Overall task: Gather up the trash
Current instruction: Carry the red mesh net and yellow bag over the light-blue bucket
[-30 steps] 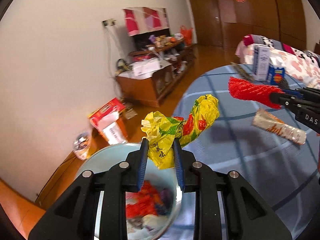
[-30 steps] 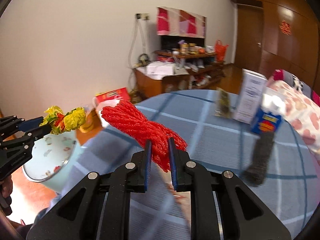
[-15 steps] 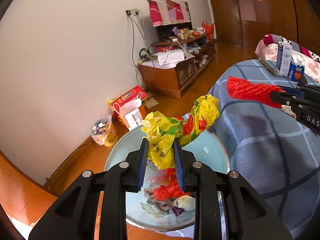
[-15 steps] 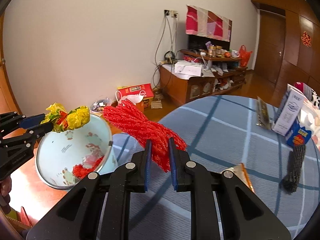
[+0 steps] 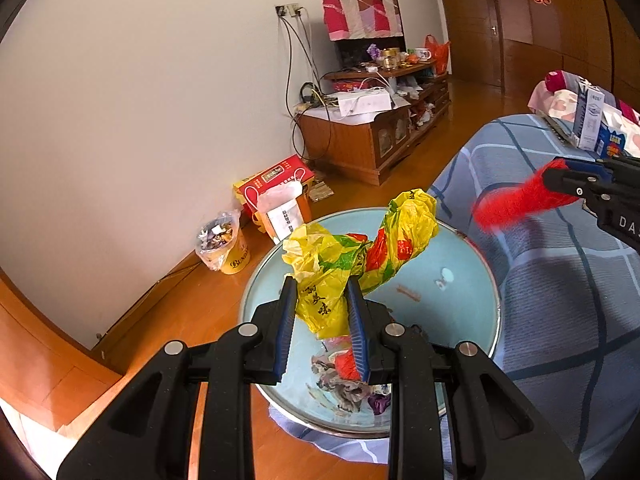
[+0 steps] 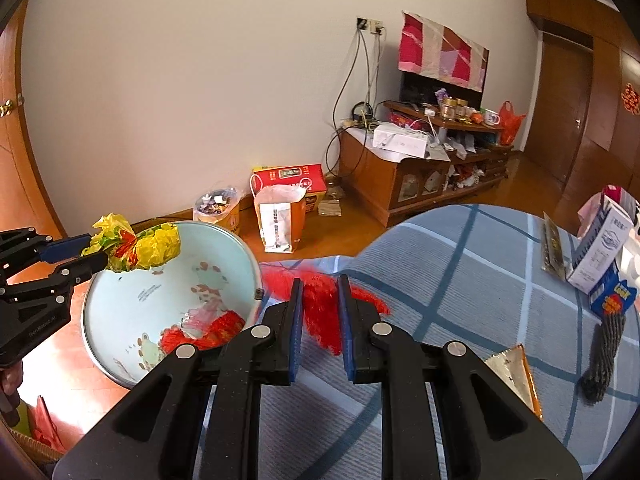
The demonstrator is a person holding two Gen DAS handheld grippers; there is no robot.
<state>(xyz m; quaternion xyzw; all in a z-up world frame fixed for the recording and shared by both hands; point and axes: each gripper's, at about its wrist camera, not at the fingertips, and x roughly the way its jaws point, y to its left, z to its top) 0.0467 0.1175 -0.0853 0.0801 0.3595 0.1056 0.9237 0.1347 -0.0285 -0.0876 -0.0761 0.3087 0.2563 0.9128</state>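
Both grippers have swung to the pale-blue bin [image 5: 460,248]: left gripper [image 5: 322,308], jaws clamping the yellow bag [image 5: 360,256], hangs over it at frame centre; right gripper [image 6: 319,312] grips red netting [image 6: 320,300] beside its rim, ready for dropping.
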